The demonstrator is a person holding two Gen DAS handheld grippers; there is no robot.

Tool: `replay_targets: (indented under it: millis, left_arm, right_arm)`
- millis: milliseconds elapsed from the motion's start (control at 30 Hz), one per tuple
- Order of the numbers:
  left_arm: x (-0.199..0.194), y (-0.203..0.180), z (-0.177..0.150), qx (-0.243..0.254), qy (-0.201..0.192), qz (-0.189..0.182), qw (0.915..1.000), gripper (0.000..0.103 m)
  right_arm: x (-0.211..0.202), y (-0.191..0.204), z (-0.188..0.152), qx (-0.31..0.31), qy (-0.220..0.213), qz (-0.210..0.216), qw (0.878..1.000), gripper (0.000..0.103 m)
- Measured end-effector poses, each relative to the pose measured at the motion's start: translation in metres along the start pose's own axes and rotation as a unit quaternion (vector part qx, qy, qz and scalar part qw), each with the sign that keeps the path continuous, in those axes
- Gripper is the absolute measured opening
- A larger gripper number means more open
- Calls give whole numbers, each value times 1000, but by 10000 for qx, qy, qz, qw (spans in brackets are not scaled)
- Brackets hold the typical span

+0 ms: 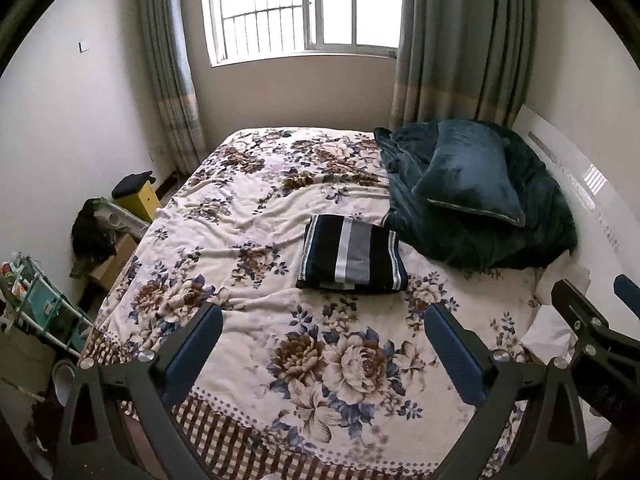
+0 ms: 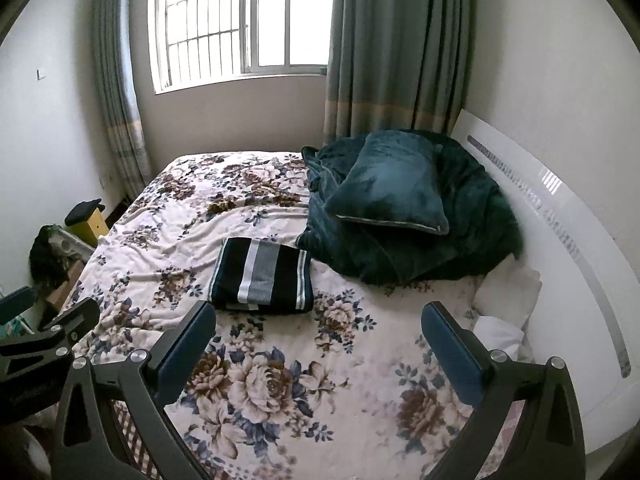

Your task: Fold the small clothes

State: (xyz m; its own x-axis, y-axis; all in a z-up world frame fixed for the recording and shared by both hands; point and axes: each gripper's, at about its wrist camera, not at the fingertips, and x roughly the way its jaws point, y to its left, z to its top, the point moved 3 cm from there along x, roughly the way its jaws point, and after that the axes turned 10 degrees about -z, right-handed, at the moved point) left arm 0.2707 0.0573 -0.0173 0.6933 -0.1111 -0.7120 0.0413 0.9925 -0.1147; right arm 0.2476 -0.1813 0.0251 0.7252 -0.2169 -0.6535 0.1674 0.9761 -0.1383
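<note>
Lying flat near the middle of both frames, the folded striped garment (image 1: pixel 352 254) rested on the floral bedspread (image 1: pixel 280 360), a neat dark rectangle with white and grey bands; nothing touched it, and no object lay between it and either tool. The left gripper (image 1: pixel 324 348) hung low in the left wrist frame with its jaws spread wide and holding nothing, blue pads (image 1: pixel 192 356) facing each other above bare bedspread; the right gripper (image 2: pixel 318 346) stood the same way in its own frame, wide and holding nothing, and its dark body also showed at the lower right edge of the left wrist frame. To the upper right of the garment, just beside its far corner, a heaped dark green blanket (image 1: pixel 520 232) carried a matching pillow (image 1: pixel 472 172) tilted on top; white cloth (image 2: pixel 504 304) lay bunched at the right edge against a white headboard (image 2: pixel 568 240). A barred window (image 1: pixel 304 8) with grey-green curtains (image 1: pixel 460 40) filled the top; at the left of the frame, off the bed, stood a yellow box (image 1: pixel 140 200), a cardboard carton (image 1: pixel 114 260) and a cluttered rack (image 1: pixel 40 304).
</note>
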Motion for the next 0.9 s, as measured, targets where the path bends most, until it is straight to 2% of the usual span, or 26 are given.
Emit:
replay_targets:
  millis: [900]
  left_arm:
    - [-4, 3, -6, -95, 68, 70, 9999, 103]
  right_arm:
    - [-11, 0, 5, 6, 157, 76, 9998, 103]
